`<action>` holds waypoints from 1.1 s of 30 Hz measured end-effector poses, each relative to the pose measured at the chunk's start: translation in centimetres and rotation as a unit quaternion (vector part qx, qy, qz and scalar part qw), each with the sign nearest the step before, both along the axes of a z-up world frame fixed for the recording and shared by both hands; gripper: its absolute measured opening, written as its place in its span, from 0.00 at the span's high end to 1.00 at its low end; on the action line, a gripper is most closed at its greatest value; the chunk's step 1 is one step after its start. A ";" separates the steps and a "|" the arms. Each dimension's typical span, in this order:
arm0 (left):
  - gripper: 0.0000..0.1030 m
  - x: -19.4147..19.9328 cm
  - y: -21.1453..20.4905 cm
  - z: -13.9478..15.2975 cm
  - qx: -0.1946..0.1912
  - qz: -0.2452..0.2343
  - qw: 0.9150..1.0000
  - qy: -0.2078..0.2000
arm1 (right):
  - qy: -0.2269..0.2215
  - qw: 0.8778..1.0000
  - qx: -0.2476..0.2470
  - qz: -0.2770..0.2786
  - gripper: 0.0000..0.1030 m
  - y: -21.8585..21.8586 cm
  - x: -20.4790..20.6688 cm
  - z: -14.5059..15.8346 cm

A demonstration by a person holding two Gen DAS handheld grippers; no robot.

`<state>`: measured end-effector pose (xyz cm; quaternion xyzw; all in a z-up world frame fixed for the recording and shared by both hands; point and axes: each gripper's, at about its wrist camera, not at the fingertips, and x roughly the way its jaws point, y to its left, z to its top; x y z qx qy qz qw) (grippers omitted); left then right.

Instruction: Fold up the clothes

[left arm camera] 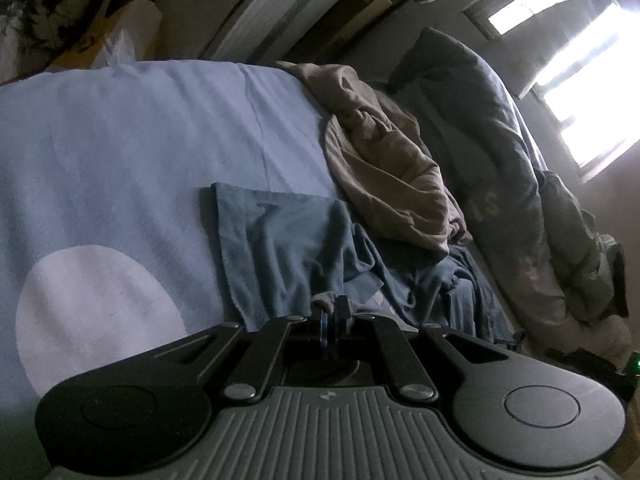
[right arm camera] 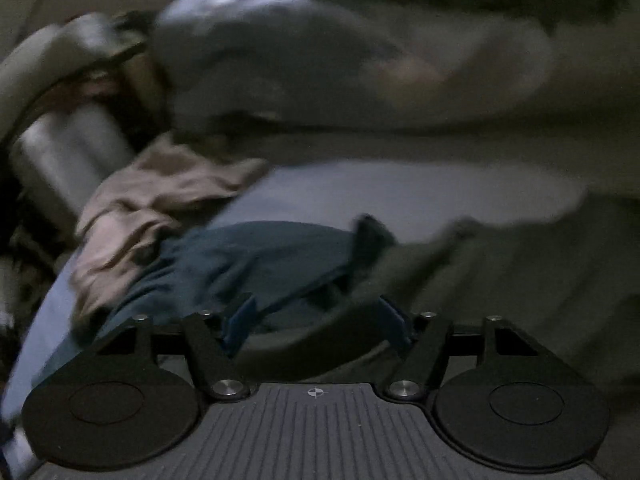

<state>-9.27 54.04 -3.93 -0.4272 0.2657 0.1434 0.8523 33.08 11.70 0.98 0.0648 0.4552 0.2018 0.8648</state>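
Left tongs (left arm camera: 331, 312) clenched on blue garment (left arm camera: 288, 240) edge, on light blue bed (left arm camera: 120, 128), tan garment (left arm camera: 384, 168) at one o'clock, right tongs (right arm camera: 316, 316) released, dark cloth blurred between them.

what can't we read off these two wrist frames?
- Left gripper: shut on a fold of the blue garment; its own fingers hide the pinch.
- Right gripper: open; motion blur and dark cloth hide whether anything touches the pads.
- Grey pile lettering: folds cut it off.
- Right wrist background: smeared.
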 end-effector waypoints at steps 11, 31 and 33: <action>0.94 0.7 -0.2 1.4 0.007 0.013 1.000 -0.015 | -0.034 0.998 -0.055 -0.019 0.92 -0.5 0.3 -3.0; 0.94 9.6 1.8 2.3 0.051 0.053 0.997 0.029 | -0.067 0.995 -0.080 0.008 0.85 4.2 6.3 -2.5; 0.93 9.9 1.7 2.1 0.052 0.053 0.997 0.036 | -0.066 0.996 -0.060 0.010 0.69 3.9 6.0 -2.2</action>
